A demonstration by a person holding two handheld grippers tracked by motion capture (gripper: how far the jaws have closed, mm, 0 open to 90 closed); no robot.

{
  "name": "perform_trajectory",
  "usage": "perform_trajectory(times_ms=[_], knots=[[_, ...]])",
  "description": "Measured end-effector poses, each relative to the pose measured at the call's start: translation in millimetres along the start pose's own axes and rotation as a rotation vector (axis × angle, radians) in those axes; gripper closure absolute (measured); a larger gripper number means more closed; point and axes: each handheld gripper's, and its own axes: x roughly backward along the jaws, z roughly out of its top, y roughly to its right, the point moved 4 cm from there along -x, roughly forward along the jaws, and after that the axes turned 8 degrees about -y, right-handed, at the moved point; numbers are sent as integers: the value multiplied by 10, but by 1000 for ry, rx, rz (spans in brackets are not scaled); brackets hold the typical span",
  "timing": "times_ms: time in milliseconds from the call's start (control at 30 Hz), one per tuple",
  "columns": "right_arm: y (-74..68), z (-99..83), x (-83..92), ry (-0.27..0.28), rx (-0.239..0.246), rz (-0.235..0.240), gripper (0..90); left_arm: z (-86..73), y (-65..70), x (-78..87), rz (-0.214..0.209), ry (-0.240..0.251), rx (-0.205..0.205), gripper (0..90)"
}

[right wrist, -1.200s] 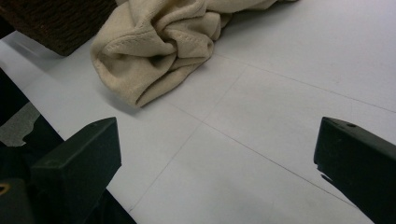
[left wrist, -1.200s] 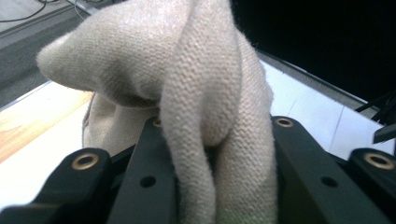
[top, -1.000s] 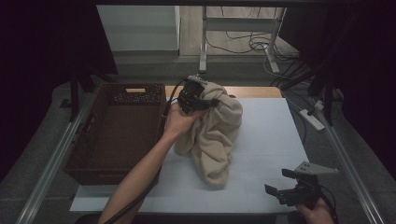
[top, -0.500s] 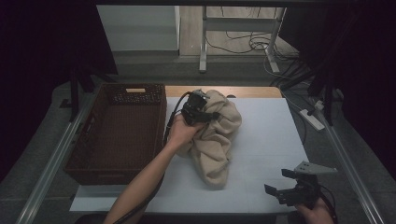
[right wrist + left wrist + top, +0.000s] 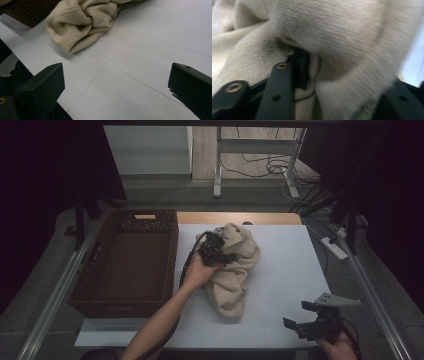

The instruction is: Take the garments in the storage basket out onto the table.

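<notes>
Overhead, in the high view: left gripper [image 5: 220, 251] pressed into the top of the beige cloth [image 5: 235, 275], fingertips sunk out of sight in the folds, so the gap between them not readable from here. Cloth heaped near the middle of the white desk [image 5: 285, 270], just right of the brown wicker basket [image 5: 130, 265], apart from it. Left hand [image 5: 197, 272] wrapped round the gripper body, black cable trailing back along the forearm. Right gripper [image 5: 300, 325] low at the near right corner of the desk, well apart from the cloth, fingers spread, nothing between them; hand under it cut off by the bottom edge.

Then the left gripper view: close, blurred, fabric almost everywhere. One finger [image 5: 298, 70] clear at left, its pad lying against a fold of cloth [image 5: 337, 37]; the other finger at lower right half hidden behind a thick roll of fabric. Fingers partly apart, just been opening, cloth bunched between them, no firm pinch visible. Sliver of pale desk at the right edge.

Lastly the right gripper view: two fingers [image 5: 42, 85] wide at either bottom corner, both cut off by the frame, bare desk [image 5: 140, 57] between them. Cloth [image 5: 82, 22] lying ahead at upper left, top cropped; dark basket corner [image 5: 30, 12] beside it.
</notes>
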Motion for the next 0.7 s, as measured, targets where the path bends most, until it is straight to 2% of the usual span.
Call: perform_trajectory(times_ms=[167, 233, 367, 533, 633, 700], knots=[[-1, -1, -3, -4, 0, -3, 10, -87, 3, -134, 60, -40, -25, 461], [0, -1, -4, -5, -1, -2, 11, -119, -1, -178, 66, -46, -22, 430], [0, 0, -8, -8, -2, -1, 10, -158, -21, -215, 38, -30, 11, 380], [4, 0, -14, -12, -3, 1, 10, -184, -29, -214, -7, -1, 17, 303], [5, 0, -14, -13, -4, 2, 10, -182, -25, -203, -62, 12, 22, 218], [7, 0, -13, -13, -6, 3, 10, -178, -23, -197, -74, 15, 20, 188]])
